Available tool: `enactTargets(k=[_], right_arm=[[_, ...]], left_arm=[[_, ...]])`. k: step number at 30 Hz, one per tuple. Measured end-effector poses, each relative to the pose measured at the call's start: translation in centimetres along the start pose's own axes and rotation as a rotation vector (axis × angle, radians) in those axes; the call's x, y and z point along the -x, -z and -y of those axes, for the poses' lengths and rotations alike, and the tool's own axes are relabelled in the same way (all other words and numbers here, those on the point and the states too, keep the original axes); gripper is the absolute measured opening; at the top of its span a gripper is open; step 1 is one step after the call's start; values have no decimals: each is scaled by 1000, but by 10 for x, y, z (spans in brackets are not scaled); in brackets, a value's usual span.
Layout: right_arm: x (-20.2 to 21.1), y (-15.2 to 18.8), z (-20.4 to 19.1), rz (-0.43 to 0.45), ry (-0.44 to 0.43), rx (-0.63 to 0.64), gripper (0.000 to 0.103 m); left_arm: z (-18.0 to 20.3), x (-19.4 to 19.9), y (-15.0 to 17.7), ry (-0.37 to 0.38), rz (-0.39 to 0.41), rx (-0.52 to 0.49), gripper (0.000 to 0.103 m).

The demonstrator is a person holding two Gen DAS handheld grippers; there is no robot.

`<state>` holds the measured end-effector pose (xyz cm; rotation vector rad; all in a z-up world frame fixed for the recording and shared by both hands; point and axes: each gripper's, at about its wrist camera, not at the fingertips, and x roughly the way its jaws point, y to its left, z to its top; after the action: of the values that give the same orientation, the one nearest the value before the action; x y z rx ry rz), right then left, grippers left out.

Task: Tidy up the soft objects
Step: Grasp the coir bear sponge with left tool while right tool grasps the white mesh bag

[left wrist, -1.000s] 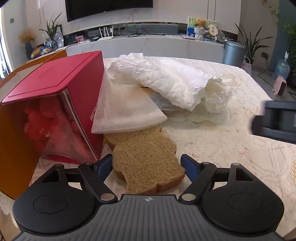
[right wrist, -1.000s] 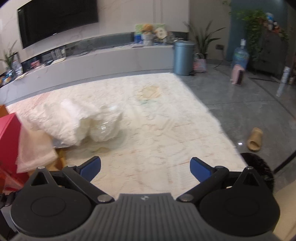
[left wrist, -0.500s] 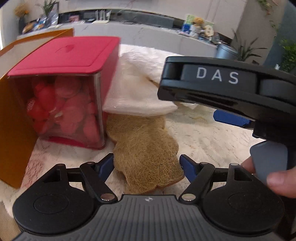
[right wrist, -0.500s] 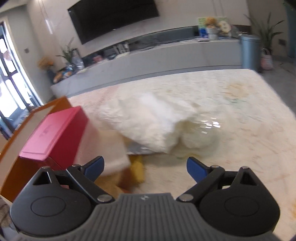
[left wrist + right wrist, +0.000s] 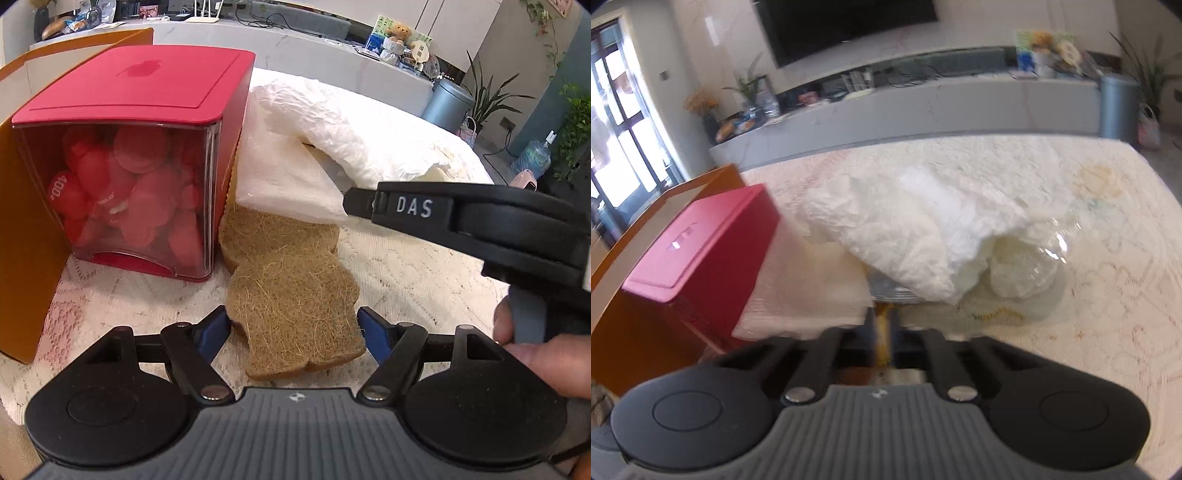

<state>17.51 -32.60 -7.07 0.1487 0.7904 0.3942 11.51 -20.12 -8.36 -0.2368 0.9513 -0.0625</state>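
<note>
1. My right gripper (image 5: pixel 884 341), wide open half a second ago, had clenched on something thin and yellowish; what it pinched I couldn't tell.
2. My left gripper (image 5: pixel 293 325) stayed released around the fibre pad (image 5: pixel 291 291), lower centre.
3. The red box (image 5: pixel 136 155), upper left, and the white sheet (image 5: pixel 288 184) crowded that pad.

Both wrist views look low and close, sharing the red box (image 5: pixel 133 147) (image 5: pixel 701 243).

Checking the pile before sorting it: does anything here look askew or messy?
Yes. The crumpled white sheet is heaped over the folded white cloth, which overlaps the brown fibre pad and leans against the red box.
</note>
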Motion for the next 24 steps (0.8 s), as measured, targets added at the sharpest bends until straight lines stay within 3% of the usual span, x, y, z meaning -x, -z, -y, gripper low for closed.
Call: enactTargets(k=[3, 7, 11, 12, 15, 19, 24], right_arm=[[8, -1, 6, 2, -22, -46, 0], [36, 0, 26, 52, 49, -97, 0], [36, 5, 34, 30, 81, -99, 5], [32, 6, 29, 7, 75, -65, 11], [19, 6, 9, -36, -6, 26, 72], [17, 11, -26, 13, 13, 312, 75], [17, 17, -41, 109, 31, 496, 75]], left_arm=[[1, -1, 0, -1, 2, -5, 87], [-1, -1, 2, 5, -1, -3, 87], [0, 0, 2, 2, 0, 1, 87], [0, 0, 3, -1, 2, -4, 87], [-2, 0, 5, 1, -3, 16, 87], [-4, -2, 5, 8, -23, 19, 87], [-1, -1, 9, 0, -20, -19, 87]])
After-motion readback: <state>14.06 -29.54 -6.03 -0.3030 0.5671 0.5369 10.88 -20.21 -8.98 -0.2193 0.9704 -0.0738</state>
